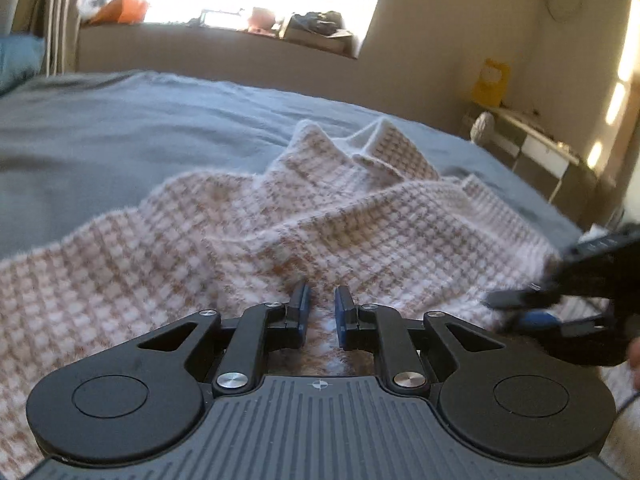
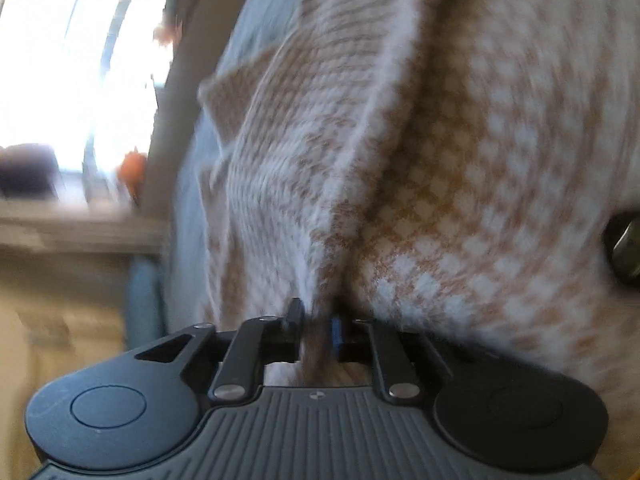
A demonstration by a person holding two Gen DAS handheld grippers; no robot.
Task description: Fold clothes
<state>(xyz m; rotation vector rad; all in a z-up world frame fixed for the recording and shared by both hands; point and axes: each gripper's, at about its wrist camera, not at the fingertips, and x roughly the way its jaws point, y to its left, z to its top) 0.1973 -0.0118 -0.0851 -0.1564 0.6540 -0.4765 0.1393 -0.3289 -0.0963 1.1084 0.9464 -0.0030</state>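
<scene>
A pink-and-tan checked knit sweater (image 1: 240,232) lies rumpled on a blue-grey bed cover (image 1: 120,132), its folded points rising toward the far side. My left gripper (image 1: 322,300) sits low on the near part of the sweater. Its blue pads stand narrowly apart with knit filling the gap. My right gripper (image 1: 520,308) shows blurred at the sweater's right edge. In the right wrist view the sweater (image 2: 460,160) fills the frame. A brown fold of it runs between the jaws of the right gripper (image 2: 317,320) and touches both pads.
Beyond the bed, a window sill (image 1: 312,28) holds several items under a bright window. A yellow object (image 1: 490,82) and a low cabinet (image 1: 536,152) stand along the right wall. A person's hand (image 1: 634,360) shows at the right edge. Curtains (image 1: 60,20) hang at the far left.
</scene>
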